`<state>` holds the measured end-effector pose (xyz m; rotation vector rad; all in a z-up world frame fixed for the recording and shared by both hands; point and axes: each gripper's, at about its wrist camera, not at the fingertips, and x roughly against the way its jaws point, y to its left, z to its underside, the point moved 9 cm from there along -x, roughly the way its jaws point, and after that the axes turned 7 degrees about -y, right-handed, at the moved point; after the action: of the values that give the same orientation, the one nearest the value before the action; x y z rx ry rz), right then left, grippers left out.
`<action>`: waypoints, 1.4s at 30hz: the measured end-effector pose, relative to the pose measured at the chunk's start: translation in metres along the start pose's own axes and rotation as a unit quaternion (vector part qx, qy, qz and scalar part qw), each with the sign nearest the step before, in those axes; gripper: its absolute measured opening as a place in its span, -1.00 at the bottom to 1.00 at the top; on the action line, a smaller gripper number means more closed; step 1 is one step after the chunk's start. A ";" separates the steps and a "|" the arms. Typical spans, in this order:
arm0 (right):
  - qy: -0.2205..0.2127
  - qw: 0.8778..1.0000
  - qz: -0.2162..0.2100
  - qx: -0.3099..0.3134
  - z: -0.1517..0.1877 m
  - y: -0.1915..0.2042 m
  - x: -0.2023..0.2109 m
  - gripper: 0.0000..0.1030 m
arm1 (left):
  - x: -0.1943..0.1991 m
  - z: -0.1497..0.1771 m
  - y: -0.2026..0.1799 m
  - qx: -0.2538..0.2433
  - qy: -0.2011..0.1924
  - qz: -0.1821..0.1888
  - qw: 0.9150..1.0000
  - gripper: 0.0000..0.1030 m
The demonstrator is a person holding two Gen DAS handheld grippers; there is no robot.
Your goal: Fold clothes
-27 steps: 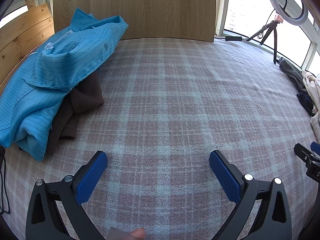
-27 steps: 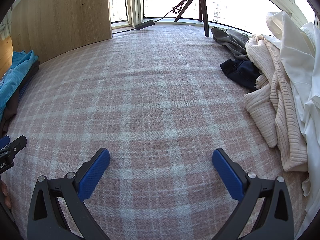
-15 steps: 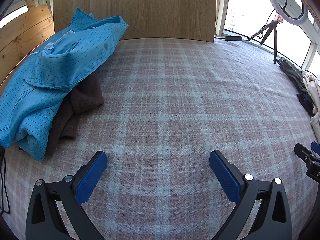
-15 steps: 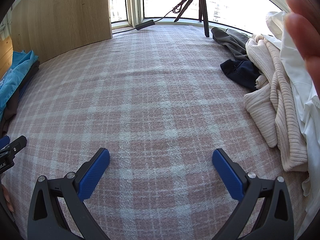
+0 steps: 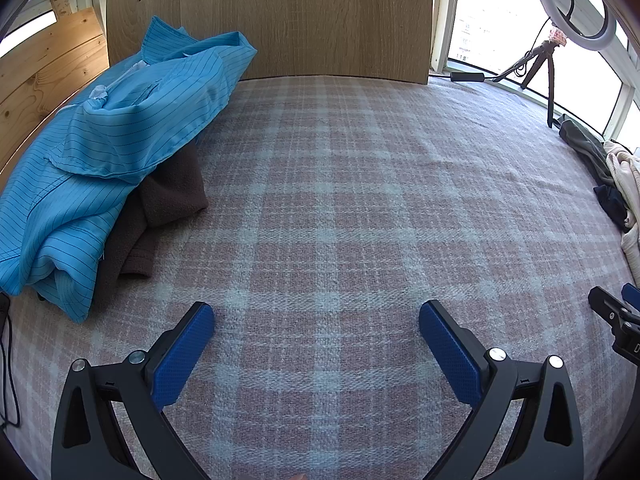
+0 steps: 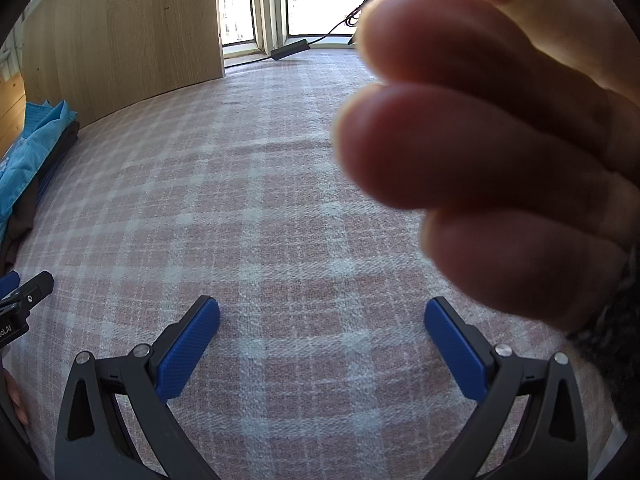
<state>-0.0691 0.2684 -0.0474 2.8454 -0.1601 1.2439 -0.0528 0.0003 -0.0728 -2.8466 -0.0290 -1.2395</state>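
Both tools, left [image 5: 316, 322] and right [image 6: 322, 316], sit spread and empty over the plaid blanket [image 5: 340, 184]. A hand [image 6: 492, 140] blocks the right view ahead. Judgement: clear it, then fetch one garment from the pale pile [image 5: 624, 172] far right.

I see a crumpled blue striped garment [image 5: 108, 152] at the frame's left, atop a brown garment [image 5: 160, 208]; cream and dark clothes [image 5: 618, 184] lie heaped at right edge.

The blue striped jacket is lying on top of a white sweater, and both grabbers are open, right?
Not quite. The left wrist view shows the blue striped jacket lying on a brown garment, not a white sweater. The left gripper and right gripper are open.
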 end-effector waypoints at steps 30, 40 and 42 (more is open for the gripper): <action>0.000 1.000 0.000 0.000 0.000 0.001 0.000 1.00 | 0.002 0.000 -0.001 0.001 0.000 -0.002 1.000 1.00; 0.001 1.000 0.003 -0.001 0.001 0.001 -0.002 1.00 | 0.000 0.000 -0.001 0.003 0.000 -0.004 1.000 1.00; 0.001 1.000 0.003 0.000 0.002 0.001 -0.001 1.00 | -0.001 0.000 -0.002 0.003 0.000 -0.004 1.000 1.00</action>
<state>-0.0687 0.2673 -0.0491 2.8456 -0.1690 1.2493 -0.0537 0.0021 -0.0735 -2.8442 -0.0443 -1.2388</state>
